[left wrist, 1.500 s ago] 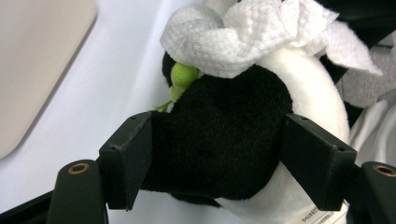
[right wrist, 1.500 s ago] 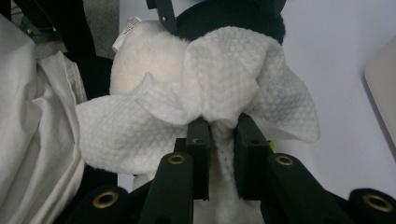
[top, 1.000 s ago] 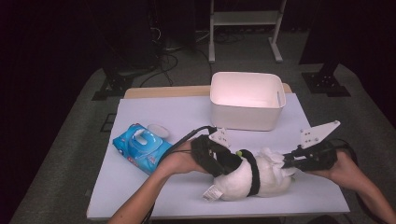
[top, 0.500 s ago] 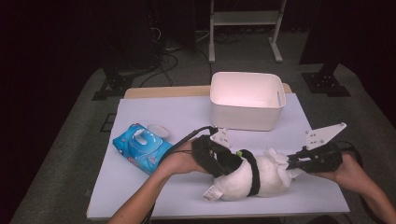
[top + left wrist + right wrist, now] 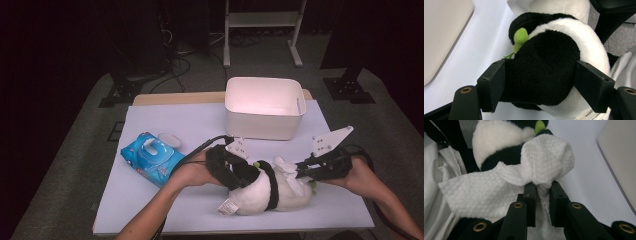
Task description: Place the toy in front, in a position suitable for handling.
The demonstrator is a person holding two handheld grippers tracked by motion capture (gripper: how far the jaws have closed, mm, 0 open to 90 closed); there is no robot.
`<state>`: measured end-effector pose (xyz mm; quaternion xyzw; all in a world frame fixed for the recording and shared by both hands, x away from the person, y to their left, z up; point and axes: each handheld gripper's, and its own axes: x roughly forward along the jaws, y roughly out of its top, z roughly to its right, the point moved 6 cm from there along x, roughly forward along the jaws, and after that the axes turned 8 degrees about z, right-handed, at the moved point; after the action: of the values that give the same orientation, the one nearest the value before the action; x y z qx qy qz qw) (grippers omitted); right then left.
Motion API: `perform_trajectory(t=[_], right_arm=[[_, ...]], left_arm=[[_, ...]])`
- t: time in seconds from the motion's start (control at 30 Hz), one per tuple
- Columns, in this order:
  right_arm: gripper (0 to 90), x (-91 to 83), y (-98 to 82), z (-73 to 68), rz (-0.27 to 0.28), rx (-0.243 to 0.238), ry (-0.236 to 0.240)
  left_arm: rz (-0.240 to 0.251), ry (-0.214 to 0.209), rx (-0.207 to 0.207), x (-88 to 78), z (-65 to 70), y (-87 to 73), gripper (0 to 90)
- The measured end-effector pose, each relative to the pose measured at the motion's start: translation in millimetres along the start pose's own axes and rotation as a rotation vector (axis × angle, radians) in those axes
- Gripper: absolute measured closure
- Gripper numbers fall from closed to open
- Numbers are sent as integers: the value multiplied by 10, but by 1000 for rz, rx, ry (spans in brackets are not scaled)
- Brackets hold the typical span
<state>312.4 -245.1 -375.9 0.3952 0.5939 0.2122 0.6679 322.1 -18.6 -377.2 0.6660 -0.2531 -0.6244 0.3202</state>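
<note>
1. Plush panda (image 5: 272, 192) lies on its side on the white bench (image 5: 165, 125), near the 6 o'clock edge and a little toward 4 o'clock, with a sewn label at its 8 o'clock end.
2. Left gripper (image 5: 250, 175) comes in from 9 o'clock; in the left gripper view its jaws stand wide and press on either flank of the toy's black part (image 5: 544, 72), clamped on it. A small green tuft (image 5: 520, 37) sits just above that black part.
3. Right gripper (image 5: 300, 172) comes in from 3 o'clock, with its grey plate (image 5: 331, 140) tilted up at 12 o'clock of the hand.
4. In the right gripper view its jaws stand nearly together and pinch a white textured wipe (image 5: 544, 162), which is bunched above the tips and drapes against the panda.
5. Blue wipe pack (image 5: 152, 159) lies at 9 o'clock of the toy, well apart from it, with its flip lid open.
6. White bin (image 5: 264, 120) stands at 12 o'clock of the panda, near the far edge of the bench.
</note>
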Motion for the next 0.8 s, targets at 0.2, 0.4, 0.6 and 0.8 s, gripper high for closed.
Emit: perform_trajectory(t=[0.2,0.4,0.6,0.8], right_arm=[[774,-127,-194,45,14,61,-22],[776,-168,-326,32,24,105,-19],[777,-179,-389,-18,39,123,-3],[776,-180,-392,-52,54,120,-2]], left_arm=[[10,7,-7,9,-62,18,263],[4,29,12,49,-128,97,263],[-12,75,11,49,-178,134,257],[-17,52,-4,56,-145,99,256]])
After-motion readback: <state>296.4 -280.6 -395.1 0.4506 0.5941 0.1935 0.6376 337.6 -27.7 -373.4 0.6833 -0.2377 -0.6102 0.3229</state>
